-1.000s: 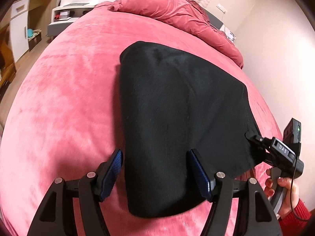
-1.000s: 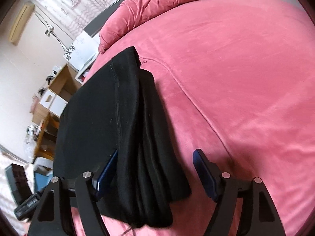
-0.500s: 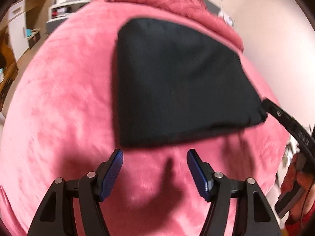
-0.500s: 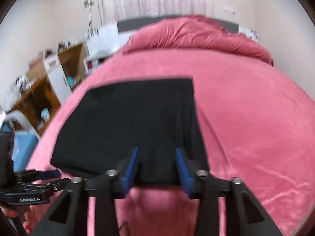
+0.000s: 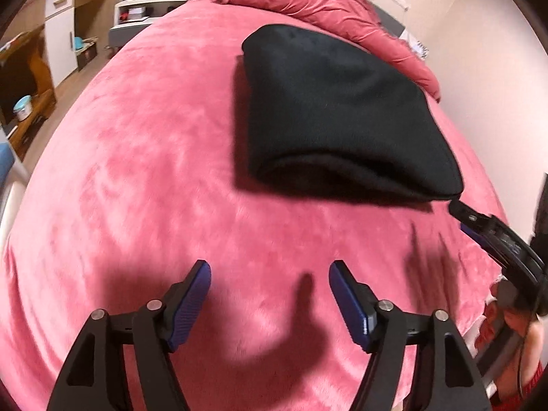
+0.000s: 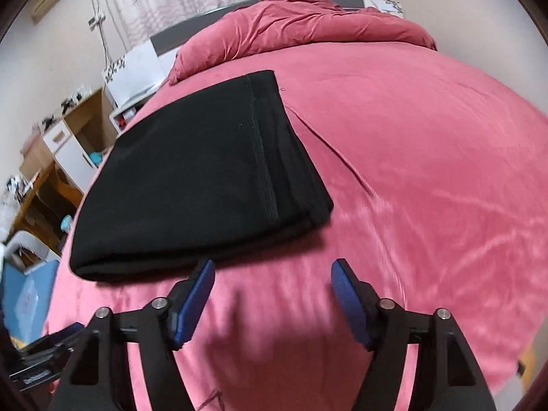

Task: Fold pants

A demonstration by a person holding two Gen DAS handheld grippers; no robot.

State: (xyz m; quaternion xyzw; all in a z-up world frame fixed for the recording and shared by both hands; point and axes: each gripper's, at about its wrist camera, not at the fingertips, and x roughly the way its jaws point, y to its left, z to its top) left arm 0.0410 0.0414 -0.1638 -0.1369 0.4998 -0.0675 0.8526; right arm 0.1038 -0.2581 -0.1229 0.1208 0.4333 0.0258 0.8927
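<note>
The black pants (image 5: 339,109) lie folded into a thick rectangle on the pink bed (image 5: 137,171); they also show in the right wrist view (image 6: 198,185). My left gripper (image 5: 270,277) is open and empty, hovering above bare bedspread in front of the fold. My right gripper (image 6: 273,275) is open and empty, just in front of the pants' near edge. The right gripper also shows at the right edge of the left wrist view (image 5: 479,226), close to the pants' near right corner.
A bunched pink duvet (image 6: 301,24) lies at the head of the bed. Wooden shelves and a white cabinet (image 6: 61,144) stand to the left of the bed. A blue item (image 6: 27,294) sits by the bed's left edge. A wall (image 5: 496,51) is on the right.
Both grippers have pulled back from the pants toward the bed's near edge. The right gripper, narrowed half a second ago, is open again. The pants now lie free.
</note>
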